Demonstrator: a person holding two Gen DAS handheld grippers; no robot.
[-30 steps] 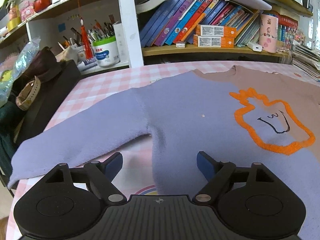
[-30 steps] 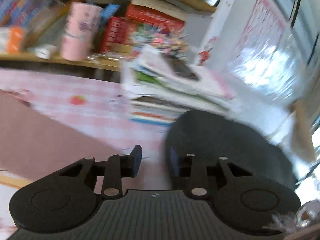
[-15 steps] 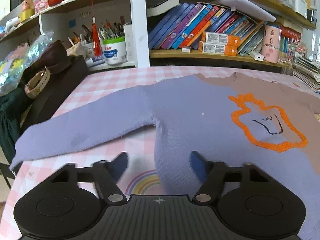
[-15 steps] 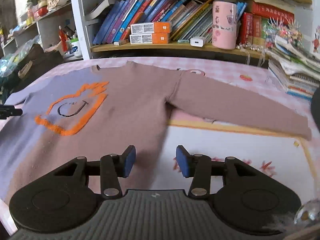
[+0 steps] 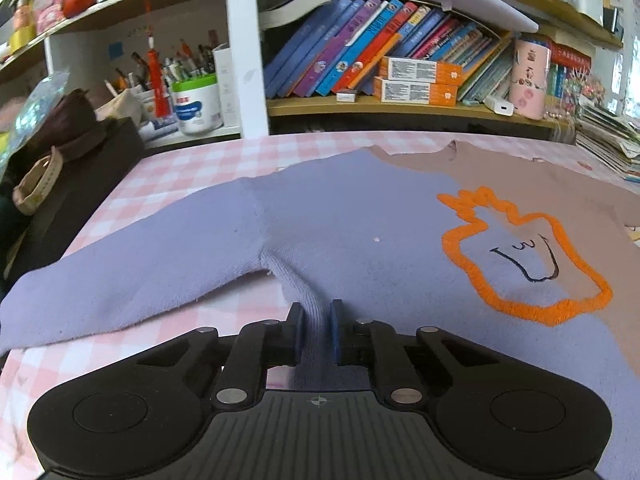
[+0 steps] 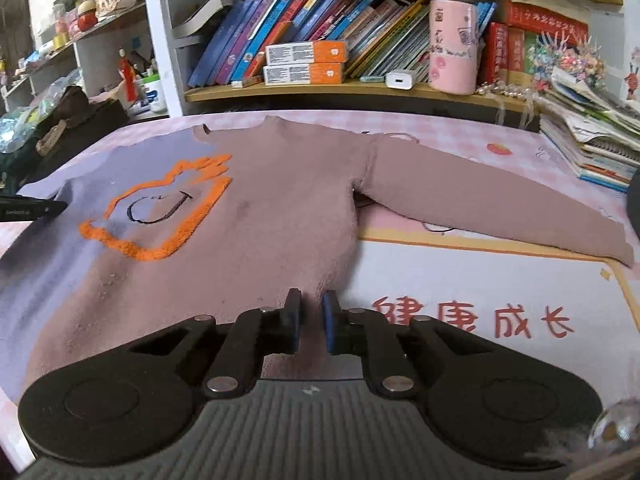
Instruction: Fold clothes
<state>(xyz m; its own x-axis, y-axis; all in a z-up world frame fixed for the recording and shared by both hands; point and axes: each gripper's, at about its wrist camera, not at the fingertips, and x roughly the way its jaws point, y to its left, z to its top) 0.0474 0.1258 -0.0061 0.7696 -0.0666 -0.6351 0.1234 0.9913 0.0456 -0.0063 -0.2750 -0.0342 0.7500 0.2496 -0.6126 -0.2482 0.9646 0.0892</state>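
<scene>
Left claw point(image 5: 316, 330) closing on sweater point(image 5: 360, 220); brown sleeve point(image 6: 500, 204) right-view only.

1. The left gripper point(image 5: 315, 332) points forward and downward, its jaws closing on a pinched ridge of sweater point(image 5: 360, 216) fabric.
2. The right gripper point(image 6: 310, 326) tilts likewise, jaws closing on the sweater's side edge.

The sweater point(image 5: 340, 232) hem lies behind each hand-held gripper body and cannot be seen. In the left wrist view its brown sleeve is cut off by the right edge. Lettering on the book spines point(image 6: 280, 28) is too small to read. The stacked papers point(image 6: 592, 136) run past the right edge.
</scene>
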